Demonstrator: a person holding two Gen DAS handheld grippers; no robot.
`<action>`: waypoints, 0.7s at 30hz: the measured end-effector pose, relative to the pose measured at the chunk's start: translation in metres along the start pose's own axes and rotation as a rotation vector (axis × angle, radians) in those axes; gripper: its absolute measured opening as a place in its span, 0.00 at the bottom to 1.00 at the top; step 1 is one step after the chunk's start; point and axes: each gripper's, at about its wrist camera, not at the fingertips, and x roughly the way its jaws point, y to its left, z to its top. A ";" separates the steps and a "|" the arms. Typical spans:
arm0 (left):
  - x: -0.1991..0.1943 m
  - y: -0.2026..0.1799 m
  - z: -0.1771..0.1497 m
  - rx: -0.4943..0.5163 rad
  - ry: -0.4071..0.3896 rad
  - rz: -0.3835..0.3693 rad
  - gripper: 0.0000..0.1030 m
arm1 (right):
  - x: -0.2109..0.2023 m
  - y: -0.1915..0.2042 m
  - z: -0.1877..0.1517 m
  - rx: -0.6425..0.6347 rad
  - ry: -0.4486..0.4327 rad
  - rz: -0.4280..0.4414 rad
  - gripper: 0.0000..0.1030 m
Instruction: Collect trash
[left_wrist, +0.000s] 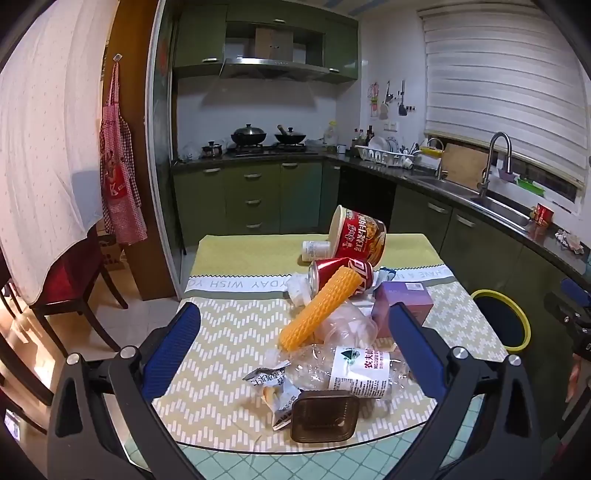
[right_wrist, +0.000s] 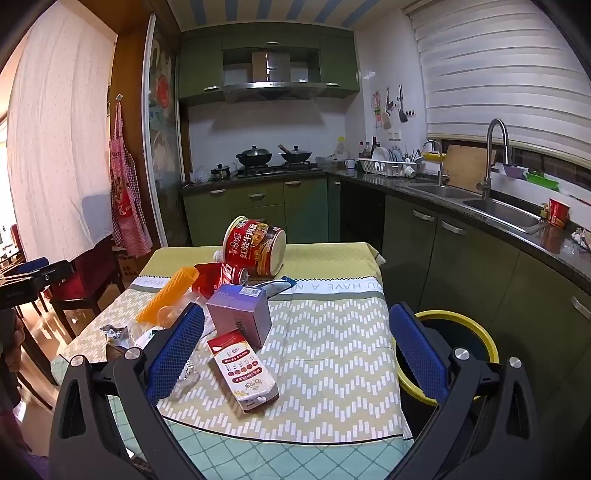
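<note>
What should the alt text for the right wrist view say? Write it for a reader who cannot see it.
The open right gripper hovers over a kitchen table strewn with trash: a red-and-white carton nearest, a purple box, a red cola can and a tipped noodle tub behind. A yellow-rimmed bin stands beside the table, right.

The tablecloth (right_wrist: 332, 288) border reads, upside down, "HAVE A N" – in the left view "WISH" and "DAY". The noodle tub (right_wrist: 255, 245) bears red Chinese characters – the bottle label (left_wrist: 360, 369) too.
</note>
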 end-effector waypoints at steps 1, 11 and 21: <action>0.000 0.000 0.000 0.003 0.003 0.002 0.94 | 0.000 0.000 0.000 0.006 0.004 0.002 0.96; -0.004 0.000 0.002 0.005 -0.002 -0.024 0.95 | 0.001 0.000 -0.001 0.004 0.004 -0.001 0.96; -0.001 -0.002 -0.003 0.015 0.004 -0.026 0.95 | 0.003 0.000 -0.001 0.007 0.007 0.000 0.96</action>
